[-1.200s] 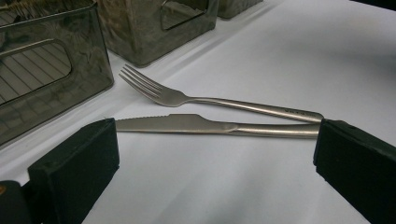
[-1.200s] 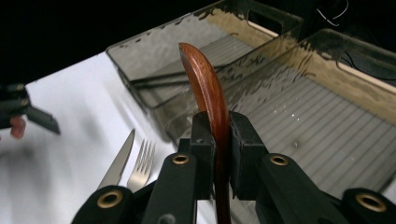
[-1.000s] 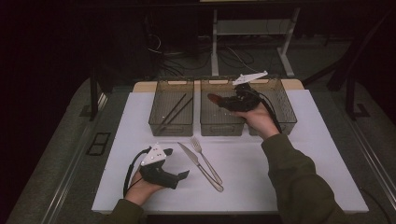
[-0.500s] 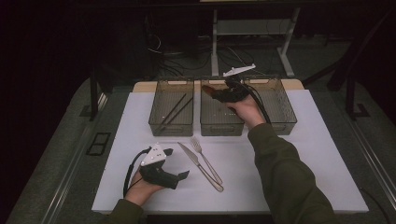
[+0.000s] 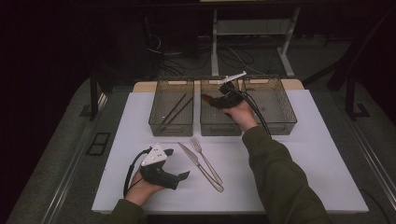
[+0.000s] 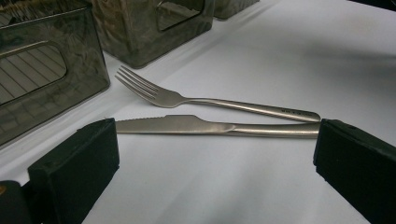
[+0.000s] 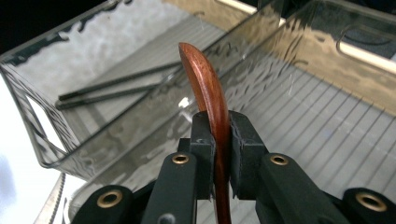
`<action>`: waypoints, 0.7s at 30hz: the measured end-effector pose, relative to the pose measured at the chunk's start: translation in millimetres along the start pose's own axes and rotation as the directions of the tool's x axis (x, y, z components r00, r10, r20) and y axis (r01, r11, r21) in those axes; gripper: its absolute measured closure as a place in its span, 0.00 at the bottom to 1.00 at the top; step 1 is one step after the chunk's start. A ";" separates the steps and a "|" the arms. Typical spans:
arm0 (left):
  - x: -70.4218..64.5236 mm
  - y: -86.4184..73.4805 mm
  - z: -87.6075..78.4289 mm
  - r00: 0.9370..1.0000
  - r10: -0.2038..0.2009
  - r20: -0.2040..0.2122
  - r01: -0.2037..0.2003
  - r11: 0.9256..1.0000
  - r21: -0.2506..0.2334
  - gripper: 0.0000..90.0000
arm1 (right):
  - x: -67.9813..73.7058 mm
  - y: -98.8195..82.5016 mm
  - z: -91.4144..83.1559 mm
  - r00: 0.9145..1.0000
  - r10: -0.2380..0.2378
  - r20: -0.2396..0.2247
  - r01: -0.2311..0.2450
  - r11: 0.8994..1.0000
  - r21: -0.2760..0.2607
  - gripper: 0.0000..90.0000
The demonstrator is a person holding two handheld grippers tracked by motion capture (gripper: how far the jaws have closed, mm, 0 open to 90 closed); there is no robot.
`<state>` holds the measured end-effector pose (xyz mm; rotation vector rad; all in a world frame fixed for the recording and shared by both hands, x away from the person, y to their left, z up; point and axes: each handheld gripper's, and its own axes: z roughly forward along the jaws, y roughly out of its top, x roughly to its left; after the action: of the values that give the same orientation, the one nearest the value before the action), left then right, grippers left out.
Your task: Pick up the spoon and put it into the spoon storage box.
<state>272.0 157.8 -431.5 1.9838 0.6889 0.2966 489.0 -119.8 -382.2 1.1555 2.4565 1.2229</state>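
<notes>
**Right claw carries a wooden spoon over the middle bin**

Right gripper (image 7: 219, 154) is clamped on a reddish wooden spoon (image 7: 208, 88), its jaws pressed narrow on the handle edge with the curved end rising ahead of them. In the high view we see that gripper (image 5: 211, 99) over the middle bin (image 5: 212, 128) of three dark bins lined up along the far edge of the white mat (image 5: 317, 154). We judge the step in hand to be sorting cutlery: this spoon is about to be dropped. Our next move calls for lowering the spoon inside the bin walls, then parting the jaws so it lands flat on the ribbed floor.

Left gripper (image 5: 183, 175) rests near the near-left corner of the mat, jaws wide and bare; from its own view the knife (image 6: 205, 126) and fork (image 6: 187, 99) lie just ahead, side by side and nearly touching at the handles. They look to be next in line.

Chopsticks (image 5: 173, 111) already lie in the left bin (image 5: 161, 126); the right bin (image 5: 285, 116) looks bare. What could catch is the thin wall between left and middle bins, close beside the spoon tip.
</notes>
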 end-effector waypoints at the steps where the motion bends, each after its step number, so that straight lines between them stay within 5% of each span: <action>1: 0.0 0.0 0.0 1.000 0.000 0.000 0.000 1.000 -0.001 0.00 | 0.0 -0.7 0.8 1.000 -0.001 0.007 0.000 1.000 0.015 0.89; 7: -0.2 0.0 0.6 1.000 0.003 0.003 -0.003 1.000 0.003 0.00 | 1.5 -3.8 1.9 1.000 -0.008 0.012 0.007 0.998 0.057 0.78; 21: 0.1 -0.3 1.1 1.000 0.006 0.000 -0.006 1.000 0.004 0.00 | 4.2 -12.4 -33.1 1.000 -0.008 -0.013 0.007 0.999 -0.047 0.55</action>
<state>272.5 157.2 -432.3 1.9899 0.6840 0.2992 464.1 -141.6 -369.0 1.1283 2.4261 1.2831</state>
